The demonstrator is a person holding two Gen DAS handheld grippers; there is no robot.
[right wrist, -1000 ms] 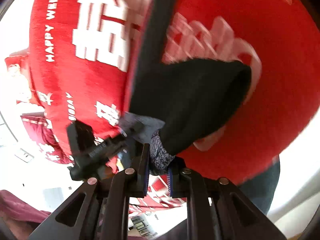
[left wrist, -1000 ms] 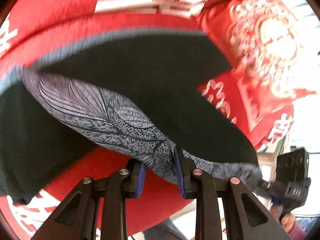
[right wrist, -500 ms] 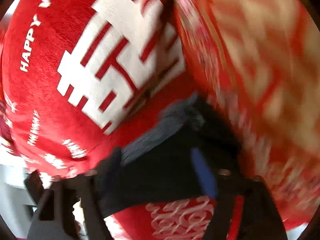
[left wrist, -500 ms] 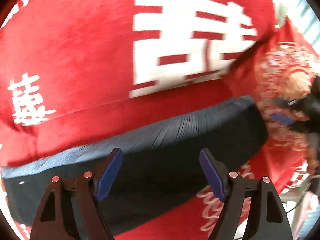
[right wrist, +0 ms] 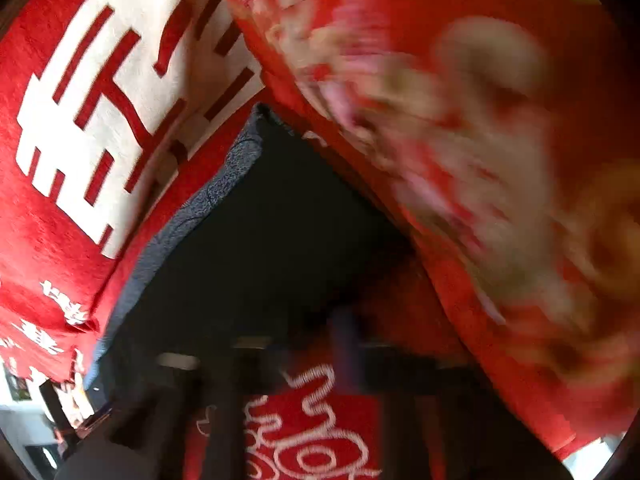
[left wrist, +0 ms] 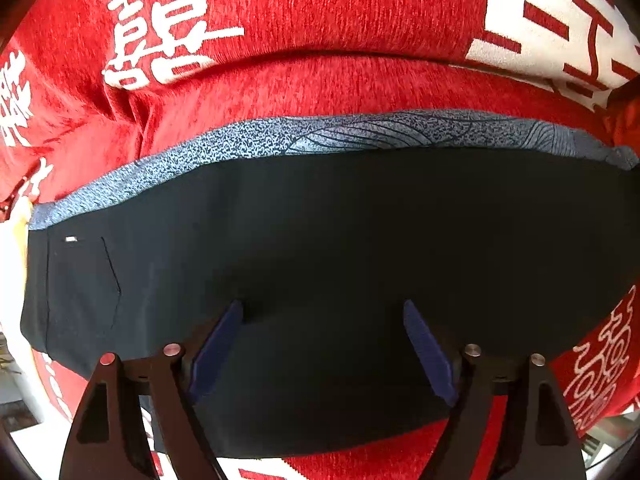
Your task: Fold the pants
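The pants (left wrist: 340, 248) are lying folded into a long dark band across a red blanket (left wrist: 320, 20) printed with white characters; whatever is carrying the blanket is not showing. At the left end, a stitched pocket outline and a small white tag are showing near the edge. Along the far edge a grey patterned strip (left wrist: 340, 136) is running the whole length.

The left tongs (left wrist: 324, 344) are hanging straight down over the middle of the band, jaws having just been opening and now standing wide apart, gripping nothing, the dark cloth merely lying beneath them.

Further right, the right wrist view is badly smeared; the right tongs (right wrist: 316, 360) are reading as brought together, with nothing I can make out between them. A red embroidered cloth (right wrist: 460, 160) is crowding the pants' right end.

The fabric is looking light, thin and limp, likely sagging and sliding on itself, so pinching through all the layers at an end or corner, one tong at each side, is probably the safest hold.
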